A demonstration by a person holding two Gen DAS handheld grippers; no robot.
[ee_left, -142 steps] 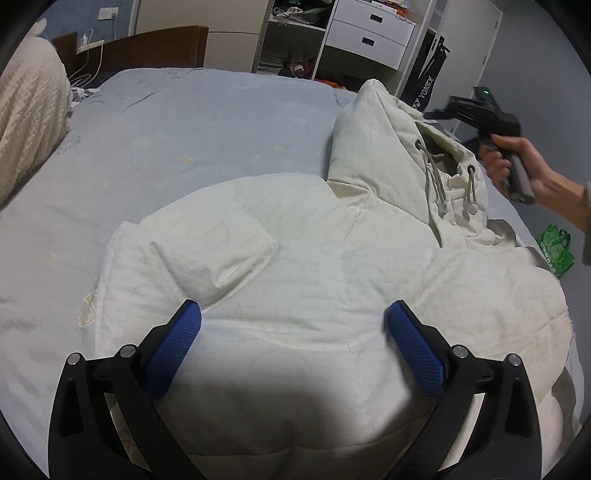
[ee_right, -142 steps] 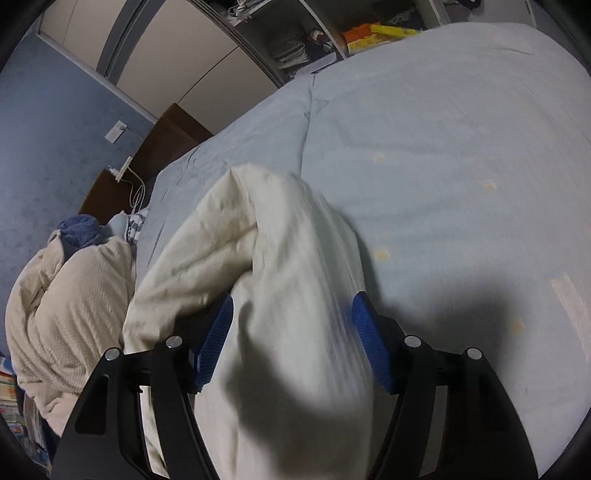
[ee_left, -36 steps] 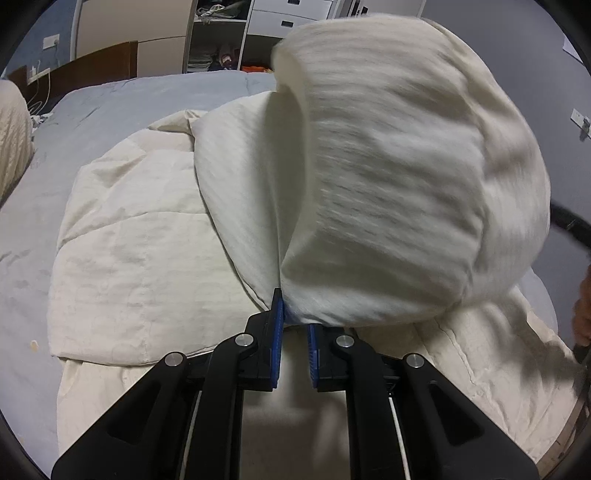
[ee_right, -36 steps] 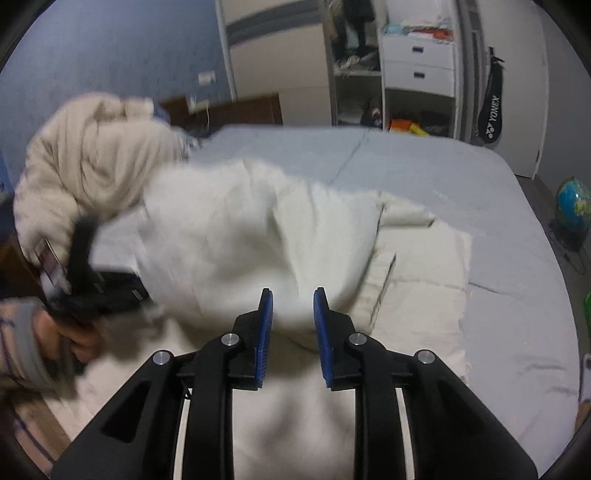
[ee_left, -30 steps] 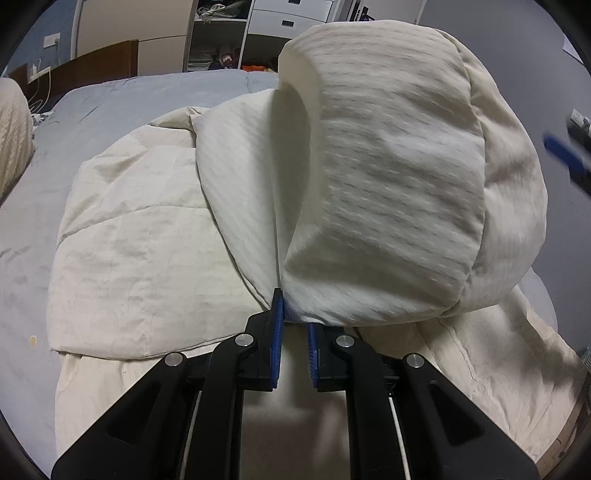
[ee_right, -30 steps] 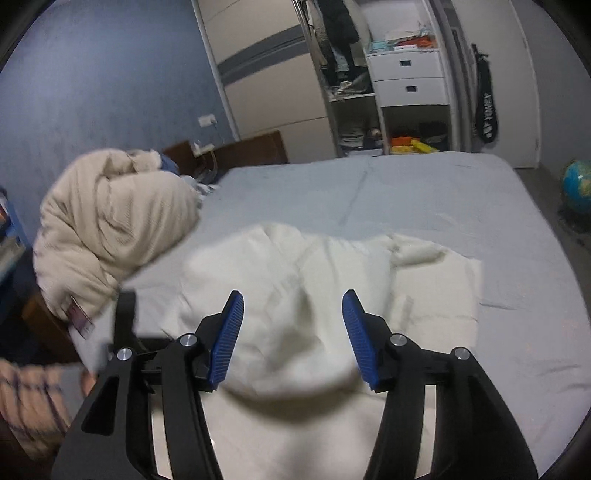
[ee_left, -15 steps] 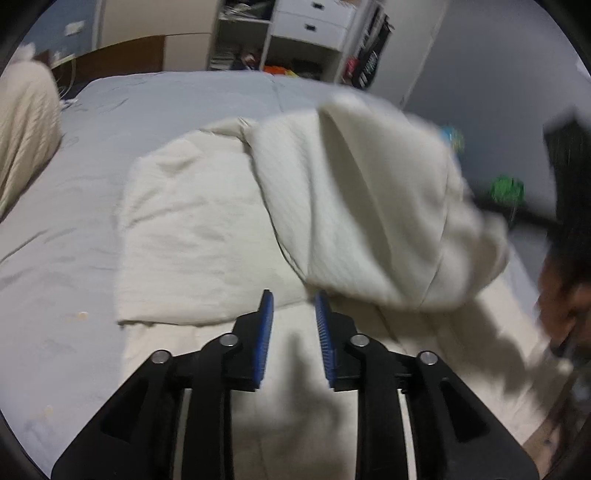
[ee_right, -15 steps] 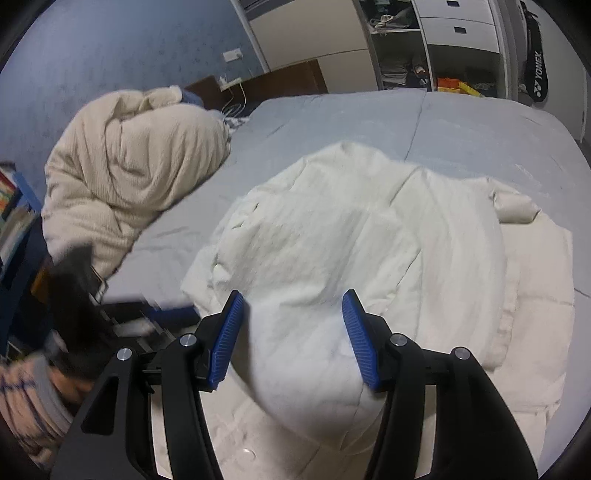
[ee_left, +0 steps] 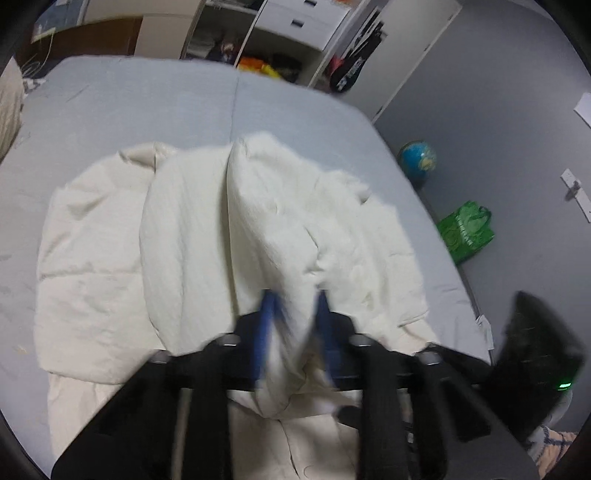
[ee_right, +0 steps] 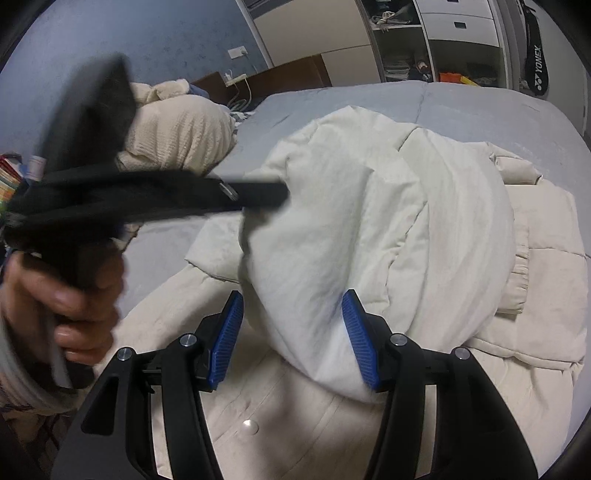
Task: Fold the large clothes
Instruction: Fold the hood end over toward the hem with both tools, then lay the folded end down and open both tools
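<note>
A large cream padded jacket lies on the grey-blue bed, its hood folded over the body. My left gripper is blurred, its blue pads partly apart around a fold of the hood. My right gripper is open over the near edge of the hood, pads either side of it without gripping. The left gripper also shows in the right wrist view, held in a hand over the jacket's left side.
A cream blanket heap lies at the head of the bed by the wooden headboard. White drawers and shelves stand beyond. A globe and green bag sit on the floor to the right.
The hood was carried over and dropped onto the jacket body. The right gripper opened about a second ago. The left gripper's pads have parted and it has moved forward over the hood.
</note>
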